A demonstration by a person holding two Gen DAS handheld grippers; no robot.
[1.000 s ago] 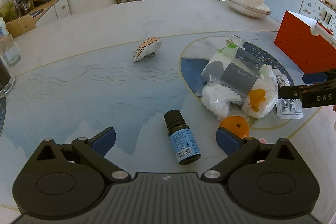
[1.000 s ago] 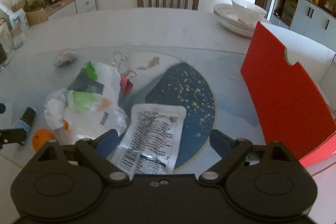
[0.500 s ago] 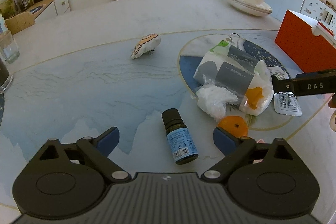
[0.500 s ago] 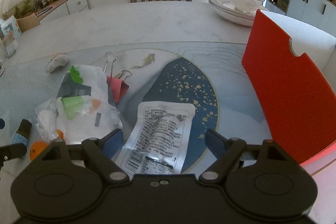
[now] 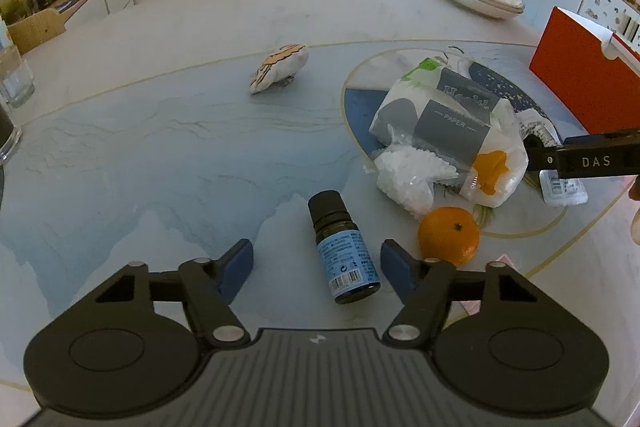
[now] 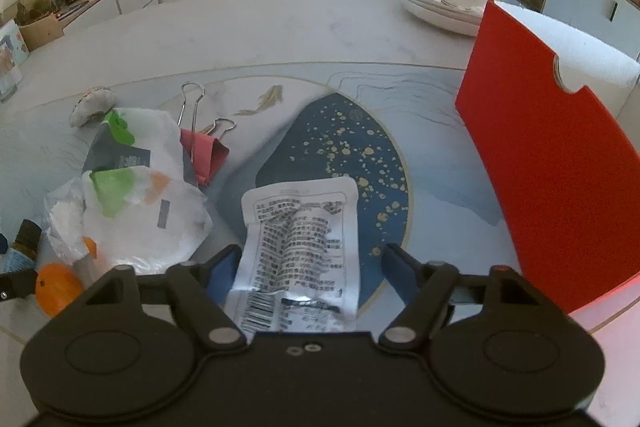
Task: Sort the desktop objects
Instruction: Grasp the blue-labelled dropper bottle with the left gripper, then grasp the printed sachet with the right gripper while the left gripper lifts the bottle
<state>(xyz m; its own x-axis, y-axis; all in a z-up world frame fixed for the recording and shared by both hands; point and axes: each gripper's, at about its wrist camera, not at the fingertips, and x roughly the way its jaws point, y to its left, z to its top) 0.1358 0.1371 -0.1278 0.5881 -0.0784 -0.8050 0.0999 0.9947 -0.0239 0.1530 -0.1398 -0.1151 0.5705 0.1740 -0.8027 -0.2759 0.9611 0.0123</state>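
Both claws closing on their picks — neither touching yet.
Left gripper (image 5: 316, 265) straddles the dropper bottle (image 5: 343, 247) at lower centre; right gripper (image 6: 310, 269) brackets the foil sachet (image 6: 302, 251).

I can read "PAPER" on the tissue pack (image 5: 452, 123), and "DAS" on my right gripper (image 5: 596, 161); the rest's too blurry.
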